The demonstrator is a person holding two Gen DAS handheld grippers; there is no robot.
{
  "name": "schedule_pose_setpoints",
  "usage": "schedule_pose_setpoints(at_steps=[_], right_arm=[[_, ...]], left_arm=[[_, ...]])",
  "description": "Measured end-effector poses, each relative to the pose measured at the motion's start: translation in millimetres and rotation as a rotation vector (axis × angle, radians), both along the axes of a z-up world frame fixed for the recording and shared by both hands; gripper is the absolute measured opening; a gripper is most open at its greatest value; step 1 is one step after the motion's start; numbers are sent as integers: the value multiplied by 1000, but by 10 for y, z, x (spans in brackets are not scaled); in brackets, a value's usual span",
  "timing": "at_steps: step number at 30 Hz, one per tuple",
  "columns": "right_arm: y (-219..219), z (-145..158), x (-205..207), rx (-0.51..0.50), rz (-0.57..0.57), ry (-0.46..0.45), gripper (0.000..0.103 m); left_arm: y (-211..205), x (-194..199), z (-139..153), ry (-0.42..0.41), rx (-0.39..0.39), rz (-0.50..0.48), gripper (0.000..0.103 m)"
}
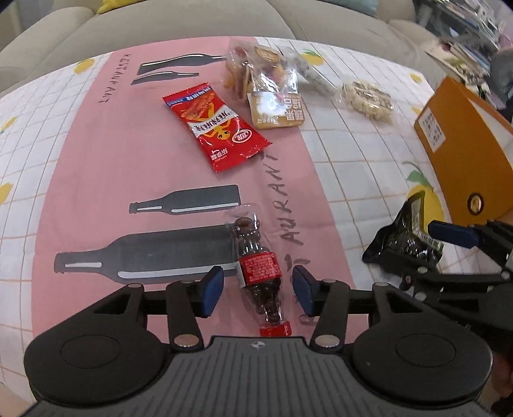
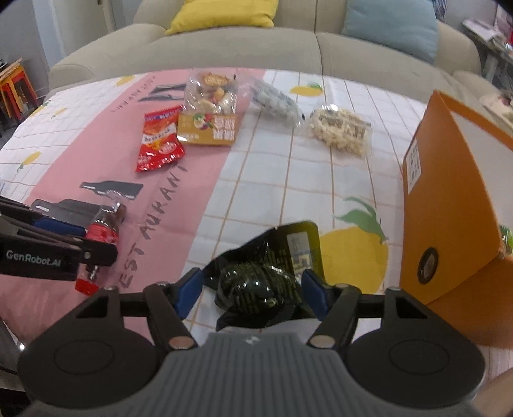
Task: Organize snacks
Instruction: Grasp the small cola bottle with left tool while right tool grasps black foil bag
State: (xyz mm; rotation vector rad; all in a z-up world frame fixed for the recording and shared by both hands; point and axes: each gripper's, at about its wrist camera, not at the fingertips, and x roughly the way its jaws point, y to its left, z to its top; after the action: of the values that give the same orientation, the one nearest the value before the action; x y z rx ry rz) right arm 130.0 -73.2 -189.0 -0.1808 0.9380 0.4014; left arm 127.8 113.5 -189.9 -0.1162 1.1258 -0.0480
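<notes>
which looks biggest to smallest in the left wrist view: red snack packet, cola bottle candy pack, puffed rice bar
1. red snack packet
2. cola bottle candy pack, close to it, and nearer the camera, so unsure
3. puffed rice bar, though farthest away

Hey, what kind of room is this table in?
Probably a home living room: a beige sofa with yellow and blue cushions sits right behind the table's lemon-print cloth.

I see a small cola-bottle candy pack (image 1: 261, 272) lying flat on the pink cloth, red cap toward me. A dark glossy pouch (image 2: 266, 282) lies crumpled on the white grid beside an orange box (image 2: 449, 224) standing open. Farther off lie a red chili-snack packet (image 1: 214, 126), a mixed-snack bag (image 1: 263, 86), a clear candy bag (image 2: 275, 99) and a puffed-rice pack (image 2: 340, 130).
</notes>
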Motion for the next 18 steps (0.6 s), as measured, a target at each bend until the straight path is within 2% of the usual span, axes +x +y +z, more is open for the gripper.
schedule_pose_setpoints(at_steps=[5, 6, 7, 12, 18], right_arm=[[68, -58, -64, -51, 40, -16, 67], [73, -77, -62, -57, 42, -11, 63], [73, -93, -57, -61, 40, -5, 60], [50, -126, -42, -59, 21, -2, 58], [113, -134, -86, -102, 49, -29, 56]], left_arm=[[-2, 3, -78, 17, 3, 57, 58], [-11, -3, -87, 14, 6, 59, 58], [-22, -8, -94, 10, 11, 61, 55], [-62, -5, -107, -9, 30, 69, 38], [-69, -13, -104, -12, 27, 80, 36]])
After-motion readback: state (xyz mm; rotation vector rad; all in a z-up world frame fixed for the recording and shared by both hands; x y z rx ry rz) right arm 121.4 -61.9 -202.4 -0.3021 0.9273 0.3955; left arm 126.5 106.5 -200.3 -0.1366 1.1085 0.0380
